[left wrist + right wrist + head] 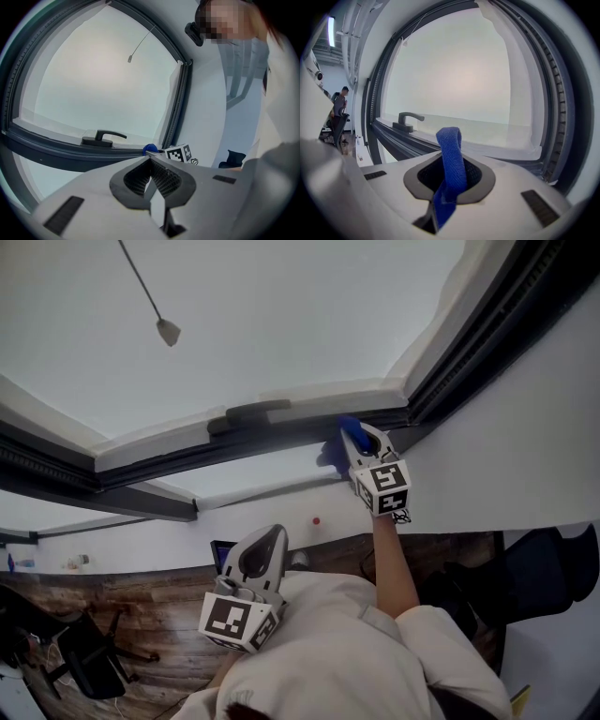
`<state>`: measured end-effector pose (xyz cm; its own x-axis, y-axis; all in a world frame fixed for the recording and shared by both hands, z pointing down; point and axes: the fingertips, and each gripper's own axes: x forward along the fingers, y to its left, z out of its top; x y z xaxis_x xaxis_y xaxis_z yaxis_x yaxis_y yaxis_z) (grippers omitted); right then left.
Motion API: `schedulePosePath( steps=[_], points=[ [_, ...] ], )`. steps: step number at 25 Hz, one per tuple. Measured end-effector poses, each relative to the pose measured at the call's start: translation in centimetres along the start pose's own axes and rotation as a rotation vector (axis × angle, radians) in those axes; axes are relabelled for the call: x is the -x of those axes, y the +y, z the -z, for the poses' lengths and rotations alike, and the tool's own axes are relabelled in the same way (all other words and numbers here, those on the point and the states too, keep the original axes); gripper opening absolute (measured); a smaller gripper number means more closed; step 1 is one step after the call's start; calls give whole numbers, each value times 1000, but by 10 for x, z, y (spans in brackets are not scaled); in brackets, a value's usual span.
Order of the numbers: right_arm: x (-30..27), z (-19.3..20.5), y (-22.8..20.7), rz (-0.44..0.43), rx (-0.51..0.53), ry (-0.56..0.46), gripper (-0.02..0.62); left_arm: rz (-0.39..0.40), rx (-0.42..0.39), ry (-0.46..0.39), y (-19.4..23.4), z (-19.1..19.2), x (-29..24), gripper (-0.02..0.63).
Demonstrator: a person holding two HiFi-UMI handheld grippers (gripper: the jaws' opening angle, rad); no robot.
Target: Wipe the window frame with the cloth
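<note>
A blue cloth (451, 161) is clamped in my right gripper (450, 154), and its folded end sticks up past the jaw tips. In the head view that gripper (356, 434) holds the cloth (347, 430) at the dark lower window frame (281, 439), near its right corner, just right of the window handle (251, 413). My left gripper (264, 554) stays low by the person's chest, away from the window. Its jaws are shut with nothing between them (151, 160). From there the cloth (149, 149) shows as a small blue spot on the frame (56, 154).
A blind cord with a weight (168, 331) hangs in front of the pane. The white wall (525, 446) lies right of the frame. An office chair (89, 662) stands on the wooden floor at left, dark seating (539, 582) at right. A person (340, 105) stands far off.
</note>
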<state>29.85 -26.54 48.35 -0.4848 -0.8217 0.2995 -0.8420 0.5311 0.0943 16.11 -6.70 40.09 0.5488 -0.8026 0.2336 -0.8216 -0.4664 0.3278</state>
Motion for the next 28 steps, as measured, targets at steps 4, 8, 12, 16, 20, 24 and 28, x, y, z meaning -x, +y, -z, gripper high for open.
schedulePosePath(
  steps=[4,8,12,16,20,24,28],
  points=[
    [3,2,-8,13,-4,-3,54,-23,8,-11,2,1,4,9],
    [7,5,-19,40,-12,3,54,-26,5,-17,1,0,7,9],
    [12,7,-33,79,-27,2,54,-34,5,-22,4,1,9,9],
    [16,9,-42,105,-39,5,54,-36,7,-22,5,0,12,9],
    [18,10,-48,123,-45,5,54,-41,12,-24,6,0,13,9],
    [19,12,-55,142,-50,7,54,-50,13,-30,10,-1,15,9],
    [24,15,-65,172,-62,7,54,-60,11,-36,15,-2,19,9]
  ],
)
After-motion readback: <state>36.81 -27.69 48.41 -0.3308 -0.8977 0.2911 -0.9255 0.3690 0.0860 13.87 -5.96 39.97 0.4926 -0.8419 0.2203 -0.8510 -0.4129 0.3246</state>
